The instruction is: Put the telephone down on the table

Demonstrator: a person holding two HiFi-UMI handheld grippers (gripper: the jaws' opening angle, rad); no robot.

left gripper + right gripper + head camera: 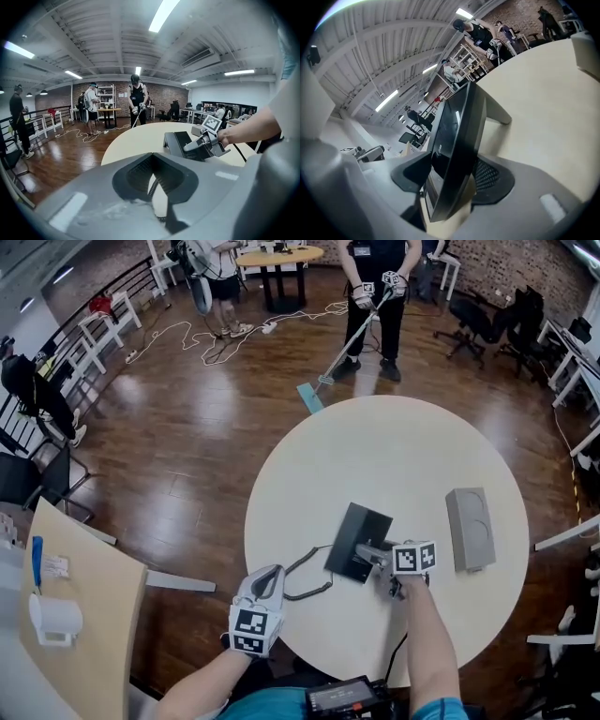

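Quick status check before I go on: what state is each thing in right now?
telephone: standing on the table, its edge inside the right gripper
coiled cord: slack on the table
right gripper: open, not pressing the telephone
left gripper: fingers near together, cord seen in the slit, grip unclear
grey box: lying flat, untouched

A black, flat telephone (358,542) is set on the round, pale table (394,446), propped at a tilt on its rear stand, toward the near edge. Its coiled cord (298,562) is trailed leftward.
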